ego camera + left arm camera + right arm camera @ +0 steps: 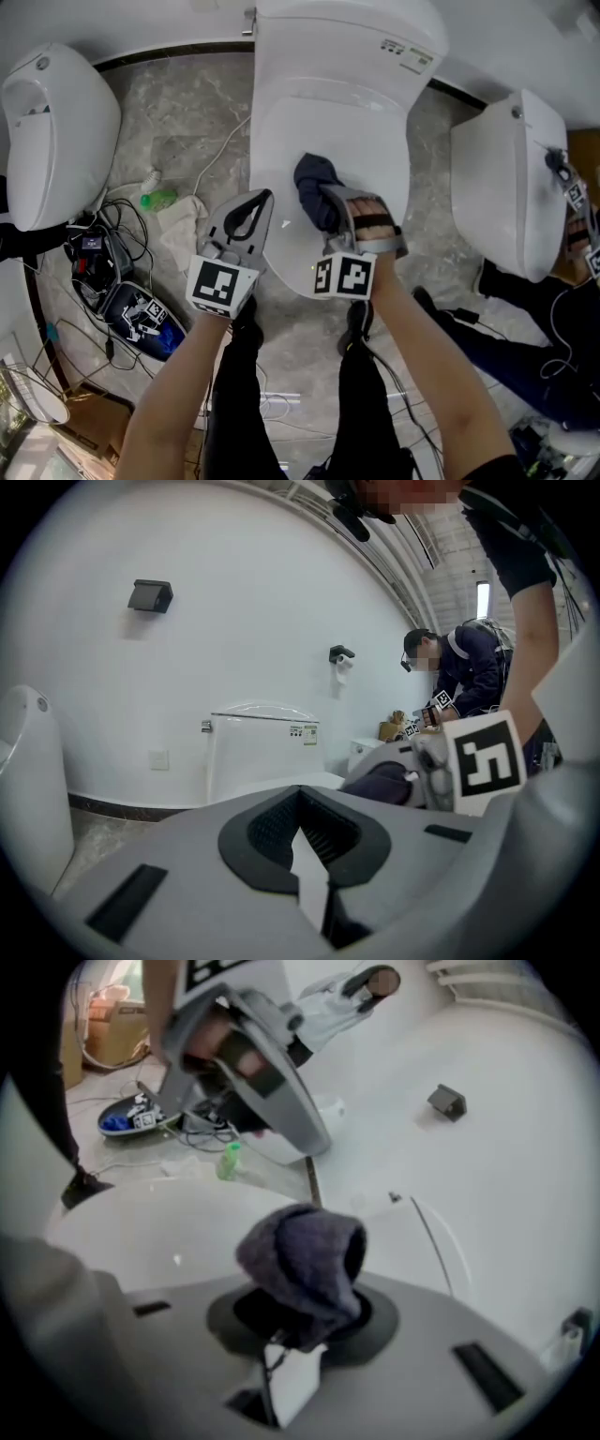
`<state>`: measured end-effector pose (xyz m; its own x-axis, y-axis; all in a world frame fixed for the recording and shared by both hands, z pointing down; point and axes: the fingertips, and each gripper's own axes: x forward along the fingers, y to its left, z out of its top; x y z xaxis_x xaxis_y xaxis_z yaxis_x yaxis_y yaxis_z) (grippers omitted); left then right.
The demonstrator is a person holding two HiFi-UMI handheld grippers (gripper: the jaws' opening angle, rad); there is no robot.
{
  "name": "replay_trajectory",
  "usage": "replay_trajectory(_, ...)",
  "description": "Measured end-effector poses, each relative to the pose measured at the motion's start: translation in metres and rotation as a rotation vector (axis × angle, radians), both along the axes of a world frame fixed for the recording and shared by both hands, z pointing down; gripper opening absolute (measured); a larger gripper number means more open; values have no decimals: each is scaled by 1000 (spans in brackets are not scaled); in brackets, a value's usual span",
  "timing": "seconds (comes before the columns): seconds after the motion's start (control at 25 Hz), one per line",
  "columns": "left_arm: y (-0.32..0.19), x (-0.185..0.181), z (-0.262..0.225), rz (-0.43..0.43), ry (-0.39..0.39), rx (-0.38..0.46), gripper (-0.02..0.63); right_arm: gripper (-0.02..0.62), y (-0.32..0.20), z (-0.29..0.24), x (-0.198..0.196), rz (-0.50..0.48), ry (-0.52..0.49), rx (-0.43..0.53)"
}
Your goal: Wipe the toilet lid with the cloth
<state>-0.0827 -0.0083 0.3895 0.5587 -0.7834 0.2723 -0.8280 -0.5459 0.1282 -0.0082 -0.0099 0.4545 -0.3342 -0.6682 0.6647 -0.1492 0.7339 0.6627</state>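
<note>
The white toilet lid (328, 131) is down in the middle of the head view. A dark blue cloth (313, 184) rests bunched on the lid, and my right gripper (328, 204) is shut on it. In the right gripper view the cloth (305, 1258) bulges up out of the right gripper (295, 1321). My left gripper (265, 198) is shut with nothing in it, over the lid's left edge beside the cloth. From the left gripper view the left gripper (302, 844) points toward the cistern (262, 747), with the cloth (382, 782) to its right.
White fixtures stand on either side, one at the left (56, 131) and one at the right (511, 187). A green bottle (159, 199), a white rag (186, 227), cables and a blue device (141, 319) lie on the floor to the left. Another person (525, 347) crouches at the right.
</note>
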Motion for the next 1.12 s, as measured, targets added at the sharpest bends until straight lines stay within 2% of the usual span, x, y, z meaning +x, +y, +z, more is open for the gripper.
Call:
replay_trajectory(0.24, -4, -5, 1, -13, 12, -19, 9, 98, -106, -5, -19, 8, 48, 88)
replay_trajectory(0.44, -2, -15, 5, -15, 2, -13, 9, 98, -146, 10, -31, -4, 119, 92)
replay_trajectory(0.72, -7, -27, 6, -29, 2, -13, 9, 98, -141, 29, -41, -24, 166, 39)
replay_trajectory(1.12, -4, -27, 7, -32, 8, -32, 9, 98, -87, 37, -62, -114, 159, 14)
